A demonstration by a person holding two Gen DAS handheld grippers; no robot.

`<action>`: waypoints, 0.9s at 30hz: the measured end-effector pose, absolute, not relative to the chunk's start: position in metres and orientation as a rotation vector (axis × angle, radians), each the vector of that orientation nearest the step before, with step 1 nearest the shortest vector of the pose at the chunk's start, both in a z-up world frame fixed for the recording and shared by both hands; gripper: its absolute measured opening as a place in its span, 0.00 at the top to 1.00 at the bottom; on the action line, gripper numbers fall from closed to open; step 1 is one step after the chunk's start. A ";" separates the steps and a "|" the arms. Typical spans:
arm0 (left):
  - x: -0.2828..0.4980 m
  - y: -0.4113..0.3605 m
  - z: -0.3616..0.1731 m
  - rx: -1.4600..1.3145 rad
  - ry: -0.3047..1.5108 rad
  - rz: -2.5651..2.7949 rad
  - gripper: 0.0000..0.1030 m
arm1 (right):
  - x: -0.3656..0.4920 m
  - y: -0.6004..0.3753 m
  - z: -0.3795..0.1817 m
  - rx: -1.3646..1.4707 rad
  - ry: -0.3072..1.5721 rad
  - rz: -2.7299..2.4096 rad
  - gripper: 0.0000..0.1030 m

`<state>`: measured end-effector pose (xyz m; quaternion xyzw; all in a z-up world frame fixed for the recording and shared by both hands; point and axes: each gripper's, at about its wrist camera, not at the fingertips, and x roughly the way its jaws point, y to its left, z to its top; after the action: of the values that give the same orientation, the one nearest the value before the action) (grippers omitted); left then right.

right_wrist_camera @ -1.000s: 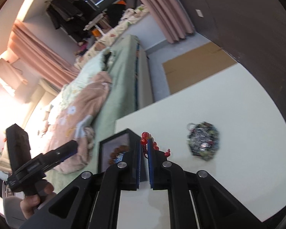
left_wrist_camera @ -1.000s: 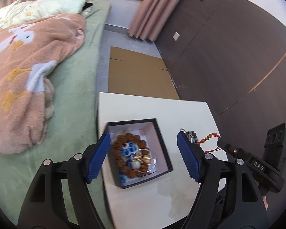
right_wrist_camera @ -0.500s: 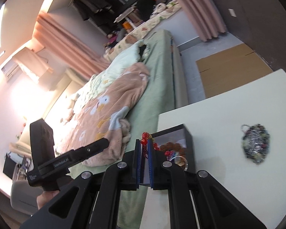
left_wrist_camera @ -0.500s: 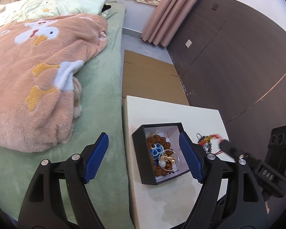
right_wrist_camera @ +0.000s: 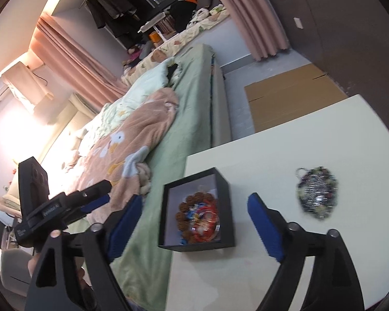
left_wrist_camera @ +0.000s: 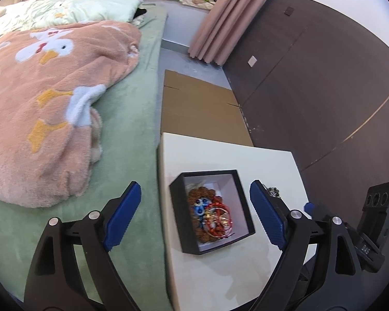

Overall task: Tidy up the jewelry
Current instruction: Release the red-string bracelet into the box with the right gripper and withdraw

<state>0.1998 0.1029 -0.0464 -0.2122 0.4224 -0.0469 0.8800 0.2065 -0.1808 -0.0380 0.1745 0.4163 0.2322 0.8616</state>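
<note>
A black open box (left_wrist_camera: pixel 242 208) (right_wrist_camera: pixel 224 194) with a white inside stands near the left edge of the white table (left_wrist_camera: pixel 220 272) (right_wrist_camera: pixel 285 155). Inside lie a brown bead bracelet (left_wrist_camera: pixel 197 194) (right_wrist_camera: pixel 192 199), blue pieces, a gold ring piece and a red bead bracelet (left_wrist_camera: pixel 220 229) (right_wrist_camera: pixel 207 230). A silver and dark bead chain pile (right_wrist_camera: pixel 316 197) lies on the table right of the box; a bit shows in the left wrist view (left_wrist_camera: pixel 272 191). My left gripper (left_wrist_camera: pixel 194 217) is open above the box. My right gripper (right_wrist_camera: pixel 194 229) is open and empty above the box.
A green bed (left_wrist_camera: pixel 132 140) with a pink duck-print blanket (left_wrist_camera: pixel 44 98) runs along the table's left side. A flat cardboard sheet (left_wrist_camera: pixel 197 108) lies on the floor beyond the table. A dark wall (left_wrist_camera: pixel 311 77) is on the right.
My right gripper carried the red bead bracelet over the box, opened, and the bracelet now lies in the box. The left gripper stayed open.
</note>
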 end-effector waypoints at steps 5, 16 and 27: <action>0.208 0.076 -0.047 -0.409 0.896 -0.130 0.17 | 0.202 -0.208 -0.032 0.357 0.867 0.429 0.07; 0.229 0.018 -0.051 -0.356 0.918 -0.212 0.17 | 0.203 -0.274 -0.042 0.402 0.914 0.299 0.07; 0.255 -0.049 -0.063 -0.308 0.939 -0.284 0.20 | 0.208 -0.332 -0.060 0.491 0.954 0.194 0.07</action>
<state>0.2547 -0.0491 -0.0629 -0.1472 0.4491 -0.1356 0.8708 0.2081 -0.3320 -0.0603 0.2334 0.4537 0.0924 0.8551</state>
